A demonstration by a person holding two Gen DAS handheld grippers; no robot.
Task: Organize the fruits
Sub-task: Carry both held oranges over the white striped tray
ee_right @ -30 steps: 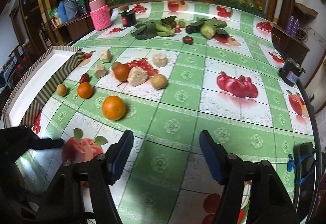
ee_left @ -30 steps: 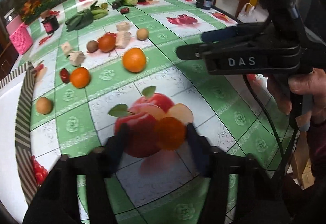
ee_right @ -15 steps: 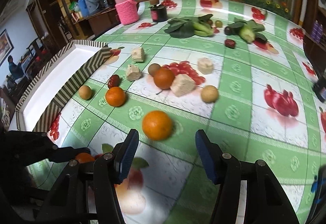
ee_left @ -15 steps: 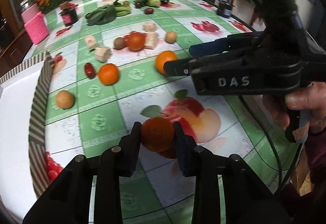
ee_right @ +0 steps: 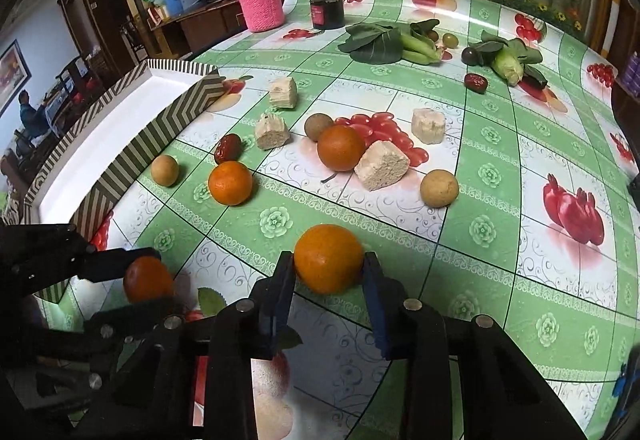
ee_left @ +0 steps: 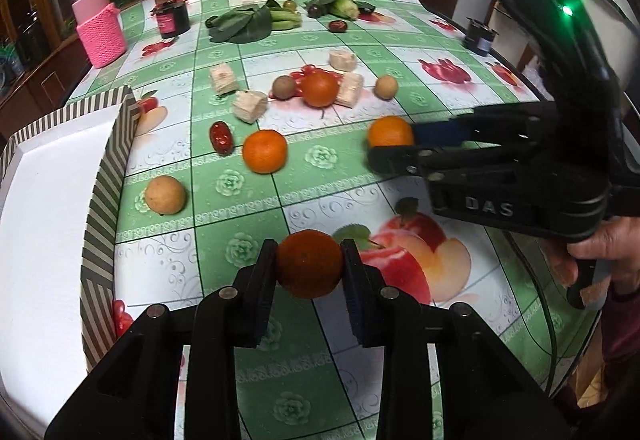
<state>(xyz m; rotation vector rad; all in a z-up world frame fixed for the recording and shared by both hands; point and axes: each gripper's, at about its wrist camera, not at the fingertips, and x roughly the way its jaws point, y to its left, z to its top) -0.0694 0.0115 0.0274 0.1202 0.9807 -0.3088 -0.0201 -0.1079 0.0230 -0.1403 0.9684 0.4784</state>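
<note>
Now each orange squarely between pads: left claw (ee_left: 308, 266) clamped on tangerine (ee_left: 309, 263), right claw (ee_right: 328, 270) closing around orange (ee_right: 328, 258).

My right gripper (ee_left: 394, 150): black body w/ "DAS" lettering, blue pads, green LED, black cable; silver screws; maroon sleeve (ee_left: 620, 324).

tray (ee_right: 132, 144) left of fruit (ee_right: 230, 183), greens (ee_right: 376, 42) behind

My left gripper (ee_left: 309, 265) points steeply down, its pads pressed on both sides of an orange (ee_left: 309, 263). My right gripper (ee_right: 329, 269) tilts down beside it, jaws closing on a second orange (ee_right: 328, 258). My right hand (ee_left: 600, 246) grips its handle.
</note>
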